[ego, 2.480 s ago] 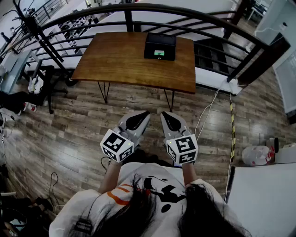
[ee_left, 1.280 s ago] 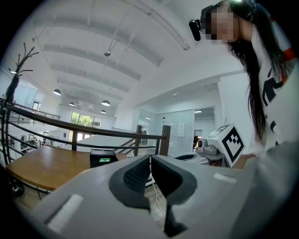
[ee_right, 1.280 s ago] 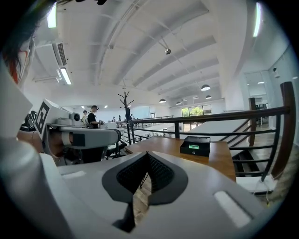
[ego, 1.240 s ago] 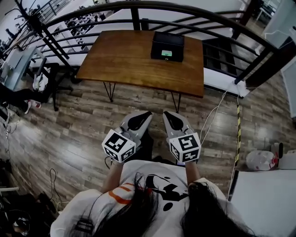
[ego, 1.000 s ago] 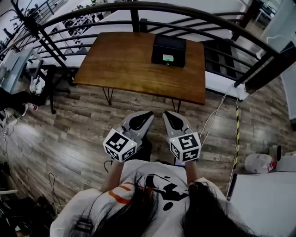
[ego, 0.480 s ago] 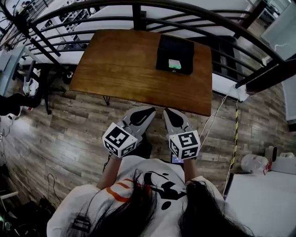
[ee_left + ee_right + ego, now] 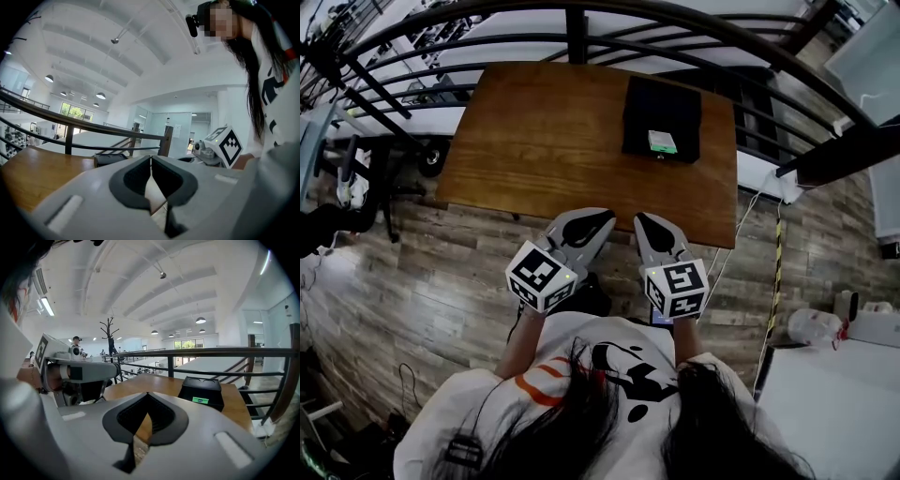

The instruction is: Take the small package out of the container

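Left hand-held gripper [image 7: 602, 217]: clenched, jaws pressed together with nothing between them; tips at the tabletop's near edge.
Right hand-held gripper [image 7: 641, 219]: likewise clenched and empty, just beside the left one, pointing the same way.
Tabletop [image 7: 534, 141]: brown wood, on thin legs over a plank floor.
Container [image 7: 661, 111]: black box on the tabletop's far right part, well apart from both grippers.
Package [image 7: 662, 142]: small, green, at the container's near side.
Railing [image 7: 572, 21]: dark, curved, behind the tabletop.

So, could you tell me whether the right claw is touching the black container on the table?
Apart. The head view shows a stretch of bare tabletop between the right claw and the black container.
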A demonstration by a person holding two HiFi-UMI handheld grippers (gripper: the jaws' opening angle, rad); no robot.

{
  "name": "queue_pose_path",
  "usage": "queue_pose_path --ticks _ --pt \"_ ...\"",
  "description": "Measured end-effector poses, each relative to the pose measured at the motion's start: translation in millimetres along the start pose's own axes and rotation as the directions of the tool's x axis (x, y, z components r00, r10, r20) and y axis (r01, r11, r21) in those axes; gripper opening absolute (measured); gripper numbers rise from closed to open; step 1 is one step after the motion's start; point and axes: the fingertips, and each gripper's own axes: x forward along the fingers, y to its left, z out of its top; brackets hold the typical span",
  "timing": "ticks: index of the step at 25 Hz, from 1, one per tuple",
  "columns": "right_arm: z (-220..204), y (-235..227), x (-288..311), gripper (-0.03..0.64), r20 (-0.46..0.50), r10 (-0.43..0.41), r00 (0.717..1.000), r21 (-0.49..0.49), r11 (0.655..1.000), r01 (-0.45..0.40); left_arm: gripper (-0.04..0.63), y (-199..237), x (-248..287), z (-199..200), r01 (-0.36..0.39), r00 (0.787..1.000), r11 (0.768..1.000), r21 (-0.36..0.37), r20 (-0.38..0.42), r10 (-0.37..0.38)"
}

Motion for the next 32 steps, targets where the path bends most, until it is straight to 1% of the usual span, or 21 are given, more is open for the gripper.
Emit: queue_pose_path --ticks 3,7,11,18,23,32 --pt "5.3 -2.5 12.6 0.021 -0.002 -0.021 1.000 0.000 1.000 0.021 0.000 15.7 1.1 1.7 0.013 1.000 1.000 -0.003 -0.003 -0.013" --pt "5.6 -5.4 18.4 0.021 -0.010 -0.049 0.999 -0.013 0.999 0.048 0.000 25.9 4.8 -0.8 0.030 1.000 1.000 -0.009 -0.008 -0.030" --pt "2.7 -11.5 16.8 0.021 -0.016 -0.068 0.998 -0.004 0.998 0.068 0.000 27.8 12.4 -3.9 0.049 0.999 0.999 -0.017 -0.017 -0.049" --pt "6.2 -38.9 16.7 0.023 -0.025 -0.104 0.994 0.010 0.994 0.105 0.000 26.7 33.6 -1.3 0.069 0.997 0.997 -0.022 -0.041 -0.069" --pt "11.3 -62.1 21.9 0.035 -0.013 -0.097 0.995 0.017 0.995 0.097 0.000 33.3 53.2 3.3 0.048 0.998 0.999 -0.021 -0.041 -0.049" --pt "16.4 -117.7 38.6 0.055 -0.043 -0.053 0.998 -0.015 0.998 0.053 0.000 50.3 101.2 12.4 -0.014 1.000 0.999 -0.032 -0.029 0.013"
